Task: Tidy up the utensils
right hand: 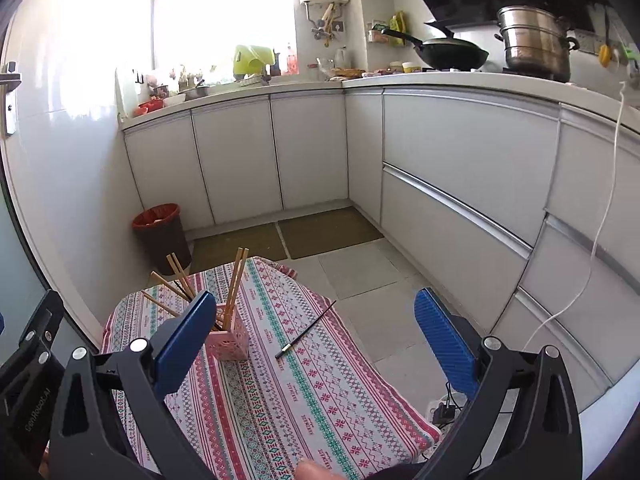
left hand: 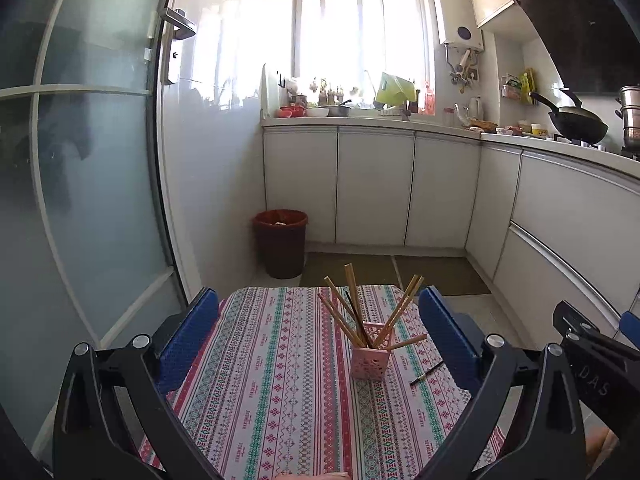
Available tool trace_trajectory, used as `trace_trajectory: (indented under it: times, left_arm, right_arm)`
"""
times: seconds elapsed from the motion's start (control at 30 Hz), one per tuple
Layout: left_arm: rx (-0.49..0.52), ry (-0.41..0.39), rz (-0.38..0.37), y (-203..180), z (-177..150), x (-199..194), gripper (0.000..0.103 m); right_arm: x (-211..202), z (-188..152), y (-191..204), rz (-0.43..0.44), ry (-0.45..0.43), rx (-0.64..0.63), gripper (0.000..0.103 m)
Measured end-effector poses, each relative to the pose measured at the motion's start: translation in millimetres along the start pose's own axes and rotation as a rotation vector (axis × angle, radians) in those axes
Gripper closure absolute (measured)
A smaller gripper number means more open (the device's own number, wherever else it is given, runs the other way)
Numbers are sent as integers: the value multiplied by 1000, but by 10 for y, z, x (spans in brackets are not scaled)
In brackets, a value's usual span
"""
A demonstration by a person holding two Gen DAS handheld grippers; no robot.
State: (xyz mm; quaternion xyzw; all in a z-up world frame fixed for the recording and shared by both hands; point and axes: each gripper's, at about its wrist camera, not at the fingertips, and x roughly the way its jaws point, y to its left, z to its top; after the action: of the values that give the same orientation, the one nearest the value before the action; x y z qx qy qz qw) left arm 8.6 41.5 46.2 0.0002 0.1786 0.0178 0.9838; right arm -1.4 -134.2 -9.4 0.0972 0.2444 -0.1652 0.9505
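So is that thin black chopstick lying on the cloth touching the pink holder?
Apart. In the right wrist view, the black chopstick lies on the patterned tablecloth with a clear strip of cloth between it and the pink perforated holder.

left gripper (left hand: 319,328): black angular frame, silver round screw heads, two blue ribbed finger pads (left hand: 188,336) | right gripper (right hand: 316,332): same black frame and silver screws, blue ribbed pads (right hand: 444,340) | markings: white letters "DAS" on a black side body, partly readable | skin: bare patch at the bottom edge

Home kitchen (wok (right hand: 454,53), steamer pot (right hand: 534,42), cabinets (left hand: 374,184))
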Motion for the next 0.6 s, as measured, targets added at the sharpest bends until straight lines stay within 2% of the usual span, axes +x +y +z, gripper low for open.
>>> trace_trajectory:
  times: [0.1, 0.17, 0.23, 0.27, 0.37, 0.4, 0.5, 0.6]
  left_arm:
    - [5, 8, -11, -12, 14, -18, 7]
    - [11, 7, -8, -10, 18, -20, 7]
    - [6, 3, -3, 25, 1, -24, 7]
    - [2, 4, 0, 52, -9, -7, 7]
    - [-15, 26, -21, 160, -64, 103, 7]
    - [-18, 31, -32, 200, -100, 149, 7]
    - [-10, 46, -31, 286, -305, 324, 7]
    - [-15, 77, -21, 360, -554, 570, 7]
  right_arm:
    - [20, -9, -56, -2, 16, 4, 6]
    - [115, -4, -106, 7, 58, 40, 6]
    - [417, 10, -203, 83, 162, 109, 6]
    - [662, 6, -253, 142, 242, 152, 6]
    - [1551, -90, -425, 301, 498, 351, 6]
    - [1881, -151, -503, 323, 578, 437, 6]
    - [2648, -300, -667, 277, 676, 577, 6]
    - [3254, -385, -651, 179, 710, 553, 6]
